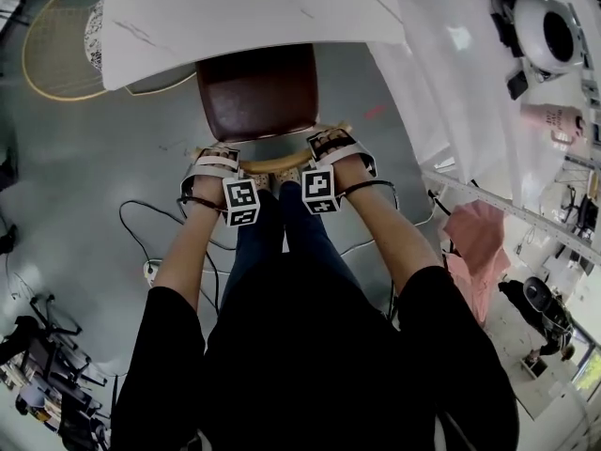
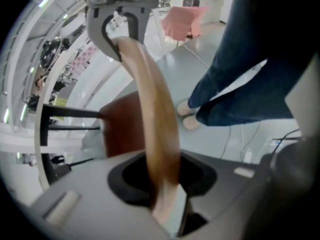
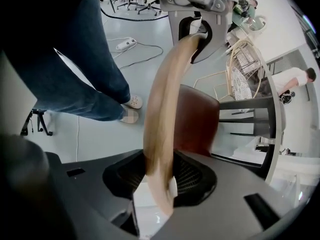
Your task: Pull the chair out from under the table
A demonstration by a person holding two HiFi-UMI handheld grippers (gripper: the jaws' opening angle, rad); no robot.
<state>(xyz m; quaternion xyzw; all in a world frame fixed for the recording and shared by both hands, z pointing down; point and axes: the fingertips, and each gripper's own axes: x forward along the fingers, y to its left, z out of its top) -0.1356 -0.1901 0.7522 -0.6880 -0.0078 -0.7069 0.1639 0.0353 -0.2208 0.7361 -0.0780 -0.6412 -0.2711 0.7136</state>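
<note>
A chair with a dark brown seat [image 1: 258, 92] stands half under the white marble table [image 1: 235, 17]. Its curved wooden back rail [image 1: 277, 163] faces me. My left gripper [image 1: 211, 163] points down over the rail's left end, and in the left gripper view [image 2: 167, 204] the rail [image 2: 155, 114] fills the gap between its jaws, so it is shut on it. My right gripper [image 1: 333, 148] sits over the right end. In the right gripper view [image 3: 157, 199] the rail [image 3: 165, 109] touches one pad, and a strip of floor shows beside it.
My legs and shoes [image 2: 187, 114] are right behind the chair. Cables [image 1: 141, 219] and a power strip [image 1: 150, 271] lie on the grey floor at the left. A gold wire chair [image 1: 56, 45] stands far left. A white-draped counter [image 1: 441, 83] and a pink seat [image 1: 474, 233] are on the right.
</note>
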